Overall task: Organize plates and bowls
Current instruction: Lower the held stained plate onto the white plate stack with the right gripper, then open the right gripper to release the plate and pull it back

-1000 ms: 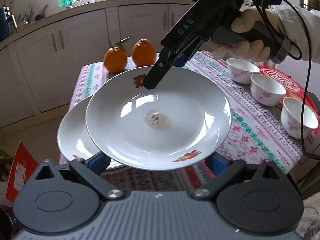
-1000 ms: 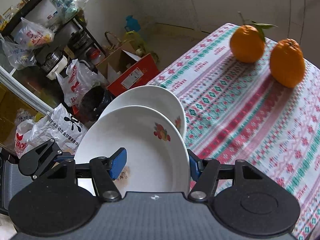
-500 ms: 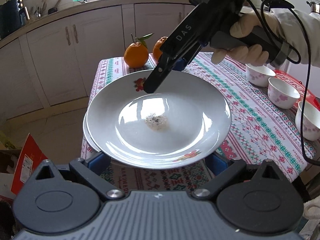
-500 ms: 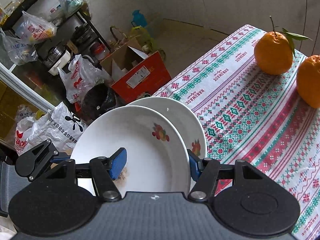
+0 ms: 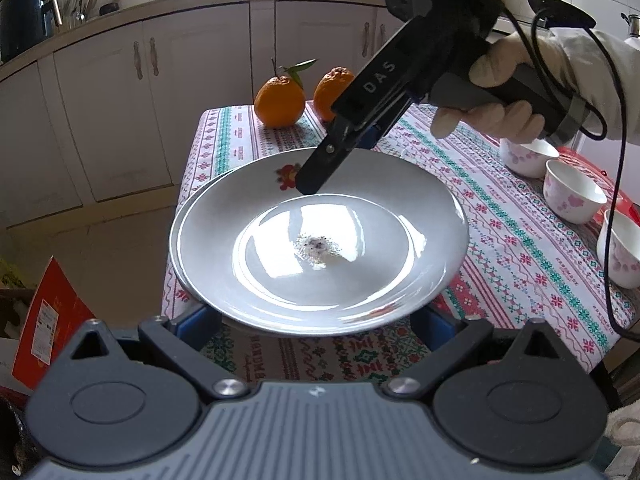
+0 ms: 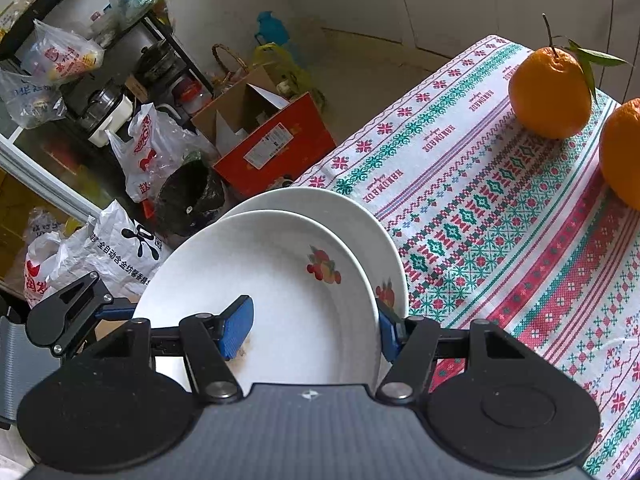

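A white plate with a fruit decal (image 5: 280, 264) (image 6: 280, 280) hangs just above a second white plate (image 5: 200, 192) (image 6: 352, 216) that lies at the table's corner and is almost covered. My right gripper (image 5: 320, 172) (image 6: 312, 332) is shut on the upper plate's rim, one blue pad inside the plate and one under it. A gloved hand (image 5: 492, 100) holds it. My left gripper (image 5: 316, 320) stands open, its fingers wide apart below the plate's near edge. A small crumb stain (image 5: 316, 246) marks the plate's middle.
Three small floral bowls (image 5: 574, 196) stand in a row at the table's right side on a red tray (image 5: 592, 168). Two oranges (image 5: 279, 100) (image 6: 550, 92) sit at the far end of the patterned tablecloth (image 5: 520, 260). A red box (image 6: 276, 140) and bags lie on the floor.
The held plate has moved sideways over the lower plate, which earlier stuck out to the left and now shows only as a thin rim. Both grippers moved along with it.
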{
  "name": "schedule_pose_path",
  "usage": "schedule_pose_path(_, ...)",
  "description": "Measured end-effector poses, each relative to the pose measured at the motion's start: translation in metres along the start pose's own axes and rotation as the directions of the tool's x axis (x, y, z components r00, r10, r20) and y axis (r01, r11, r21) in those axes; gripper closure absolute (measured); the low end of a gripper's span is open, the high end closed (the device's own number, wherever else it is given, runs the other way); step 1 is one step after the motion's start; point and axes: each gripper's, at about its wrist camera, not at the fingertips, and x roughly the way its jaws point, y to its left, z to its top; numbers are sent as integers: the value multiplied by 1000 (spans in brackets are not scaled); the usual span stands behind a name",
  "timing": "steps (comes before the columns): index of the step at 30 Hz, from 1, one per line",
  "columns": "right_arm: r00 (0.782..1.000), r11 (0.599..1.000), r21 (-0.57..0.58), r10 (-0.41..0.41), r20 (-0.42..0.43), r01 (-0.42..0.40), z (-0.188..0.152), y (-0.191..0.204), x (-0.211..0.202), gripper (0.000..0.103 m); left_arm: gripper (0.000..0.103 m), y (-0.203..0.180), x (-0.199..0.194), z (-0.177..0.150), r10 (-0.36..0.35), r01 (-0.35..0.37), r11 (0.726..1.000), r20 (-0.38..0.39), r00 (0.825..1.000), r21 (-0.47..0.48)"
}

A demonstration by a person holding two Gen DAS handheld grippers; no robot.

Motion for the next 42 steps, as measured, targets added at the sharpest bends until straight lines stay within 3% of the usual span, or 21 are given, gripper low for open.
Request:
schedule_pose_path(28, 999, 1000, 11, -29, 20, 29, -19, 3, -19, 34, 1, 15, 9, 1, 21, -21, 1000, -1, 1000, -7)
schedule_pose_path(33, 999, 999, 12, -42, 18, 42, -23, 8, -19, 28, 1, 12, 9, 2, 31, -31, 999, 2, 1000, 8)
schedule_pose_path(42, 998, 998, 10, -63, 13, 63, -27, 12, -20, 27, 1, 10, 8, 2, 32, -32, 999, 0, 999, 14)
